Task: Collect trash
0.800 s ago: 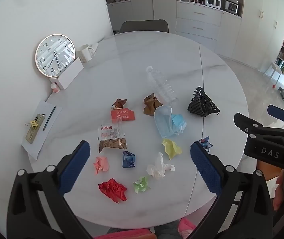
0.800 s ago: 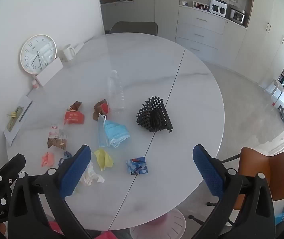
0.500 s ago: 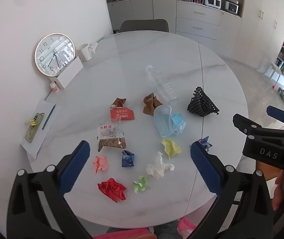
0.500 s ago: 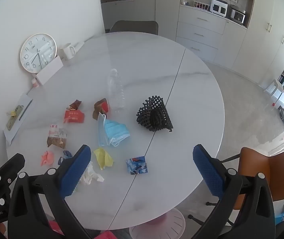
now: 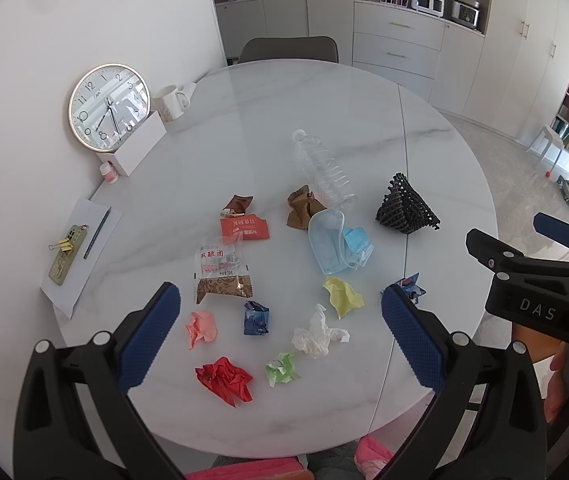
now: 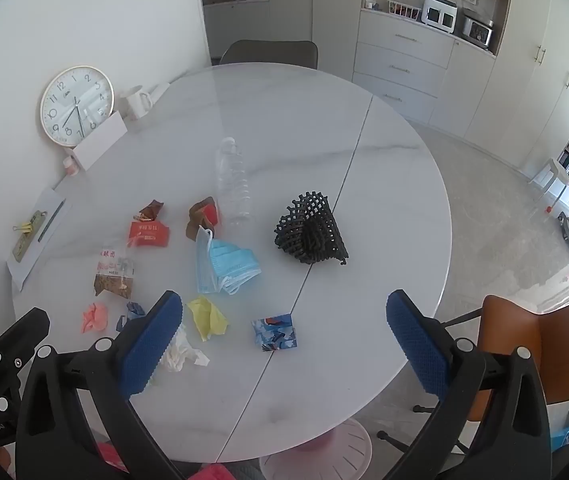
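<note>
Nothing looks collected yet: both your grippers hang above the table (image 5: 268, 120) with jaws spread wide and empty, the left gripper (image 5: 280, 336) at the bottom of the left wrist view, the right gripper (image 6: 284, 338) at the bottom of its own view.

All the trash lies loose in the middle and lower part of the frame:
- the red paper ball (image 5: 225, 377), green scrap (image 5: 281, 367), white tissue (image 5: 318, 336) and pink scrap (image 5: 201, 327) lowest, between the left jaws
- above them the yellow paper (image 5: 342, 295), snack packet (image 5: 222, 270), blue face mask (image 5: 338, 246), brown wrapper (image 5: 300, 210) and clear bottle (image 5: 324, 170)
- the black mesh (image 5: 404, 210) right of centre

No bin shows on the table. In the upper left, the clock (image 5: 109, 106), mug (image 5: 169, 102) and the phone on paper (image 5: 66, 254) are likely not trash; steer clear of them. Nothing blocks the nearest scraps.
</note>
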`<action>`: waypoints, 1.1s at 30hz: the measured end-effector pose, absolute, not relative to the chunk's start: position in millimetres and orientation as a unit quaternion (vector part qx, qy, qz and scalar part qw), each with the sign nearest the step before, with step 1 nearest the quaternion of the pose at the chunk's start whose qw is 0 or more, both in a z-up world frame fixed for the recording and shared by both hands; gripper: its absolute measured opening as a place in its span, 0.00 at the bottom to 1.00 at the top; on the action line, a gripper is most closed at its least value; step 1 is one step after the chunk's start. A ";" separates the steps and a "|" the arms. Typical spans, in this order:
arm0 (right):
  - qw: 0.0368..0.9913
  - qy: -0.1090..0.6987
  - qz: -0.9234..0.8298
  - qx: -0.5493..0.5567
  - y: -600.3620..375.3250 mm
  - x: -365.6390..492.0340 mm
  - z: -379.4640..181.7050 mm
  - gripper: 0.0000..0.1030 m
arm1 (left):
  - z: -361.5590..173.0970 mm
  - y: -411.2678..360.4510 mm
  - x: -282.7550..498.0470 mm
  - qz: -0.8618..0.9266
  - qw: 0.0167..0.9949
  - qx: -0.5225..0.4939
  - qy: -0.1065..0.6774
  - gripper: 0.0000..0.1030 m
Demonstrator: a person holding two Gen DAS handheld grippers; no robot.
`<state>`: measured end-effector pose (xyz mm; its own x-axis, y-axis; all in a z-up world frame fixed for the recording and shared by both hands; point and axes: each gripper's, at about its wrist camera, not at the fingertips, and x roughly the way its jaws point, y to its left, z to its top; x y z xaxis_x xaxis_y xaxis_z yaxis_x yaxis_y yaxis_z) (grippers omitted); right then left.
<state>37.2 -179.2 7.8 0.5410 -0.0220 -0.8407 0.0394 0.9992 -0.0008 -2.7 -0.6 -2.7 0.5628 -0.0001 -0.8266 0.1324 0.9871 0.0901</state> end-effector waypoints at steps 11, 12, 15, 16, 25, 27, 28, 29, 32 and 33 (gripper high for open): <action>0.877 0.480 -0.014 0.008 -175.6 39.3 5.2 0.98 | -8.7 1.6 -3.5 -0.034 0.880 0.069 0.468 0.94; 0.877 0.480 -0.015 0.008 -175.4 39.2 5.1 0.98 | -9.1 1.6 -4.3 -0.034 0.880 0.068 0.469 0.94; 0.877 0.480 -0.014 0.008 -175.3 39.2 5.0 0.98 | -8.4 2.9 0.0 -0.035 0.879 0.068 0.471 0.94; 0.877 0.481 -0.014 0.008 -174.9 39.0 4.9 0.98 | -8.8 2.8 -0.5 -0.035 0.879 0.068 0.471 0.94; 0.876 0.482 -0.013 0.006 -172.0 39.3 5.1 0.98 | -8.5 6.5 -1.1 -0.032 0.878 0.064 0.474 0.94; 0.876 0.482 -0.013 0.006 -172.6 39.3 5.1 0.98 | -9.0 6.7 -1.9 -0.031 0.877 0.063 0.475 0.94; 0.876 0.482 -0.013 0.007 -172.6 39.2 5.0 0.98 | -9.3 6.6 -2.3 -0.031 0.877 0.062 0.476 0.94; 0.876 0.482 -0.012 0.006 -171.7 38.7 4.9 0.98 | -9.4 6.5 -2.9 -0.031 0.877 0.062 0.476 0.94; 0.876 0.483 -0.011 0.007 -171.2 38.4 4.7 0.98 | -9.5 9.6 0.4 -0.031 0.876 0.060 0.477 0.94; 0.875 0.483 -0.010 0.007 -170.7 37.8 4.5 0.98 | -9.5 9.8 0.4 -0.031 0.876 0.060 0.477 0.94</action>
<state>37.8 -170.7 4.5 0.5330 -0.0105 -0.8461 0.0239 0.9997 0.0027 0.4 9.8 -9.5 0.5427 0.0034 -0.8399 0.1118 0.9908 0.0763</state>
